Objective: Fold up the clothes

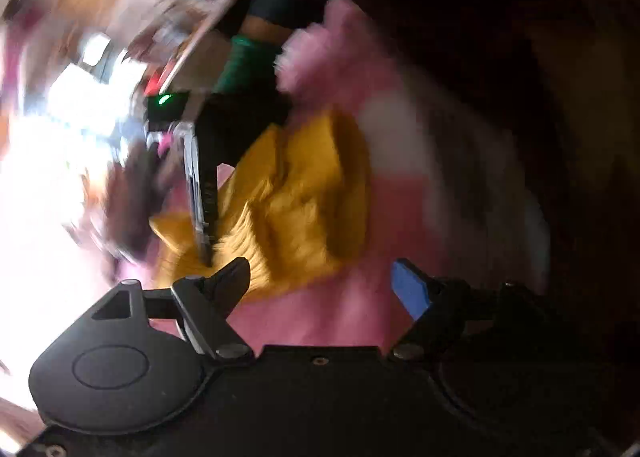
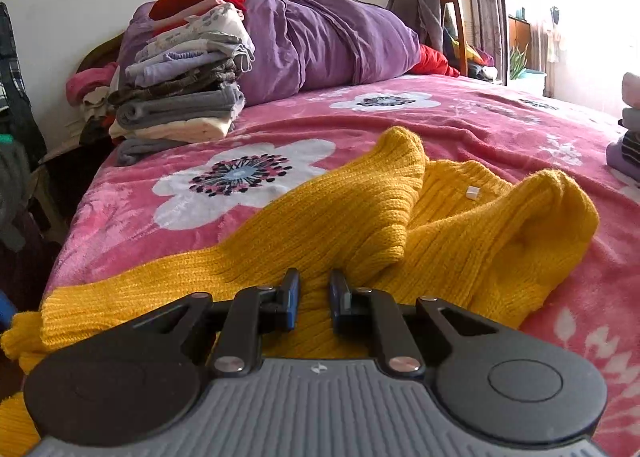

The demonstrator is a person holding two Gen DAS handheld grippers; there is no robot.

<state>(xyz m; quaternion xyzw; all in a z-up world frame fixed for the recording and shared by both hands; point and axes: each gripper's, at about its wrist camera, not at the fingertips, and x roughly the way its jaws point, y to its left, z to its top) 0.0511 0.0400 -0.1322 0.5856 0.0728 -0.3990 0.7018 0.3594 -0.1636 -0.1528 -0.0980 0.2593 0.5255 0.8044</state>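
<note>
You are partway through the folding, by the look of it: a tall stack of folded clothes (image 2: pixel 184 97) already sits at the far left of the bed covered in a pink floral blanket (image 2: pixel 360 117), with a smaller pile at the right edge, while the mustard-yellow ribbed knit sweater (image 2: pixel 360 225) still needs folding. It lies rumpled across the near side of the bed, one long sleeve trailing toward the left edge, the neck with its small white tag facing up and the other sleeve bunched at the right. Your right hand-held gripper (image 2: pixel 314 299) rests on the knit, jaws narrowly apart, gripping nothing clearly. In the blurred left view, your left hand-held gripper (image 1: pixel 320 281) is spread wide above the sweater, empty.
</note>
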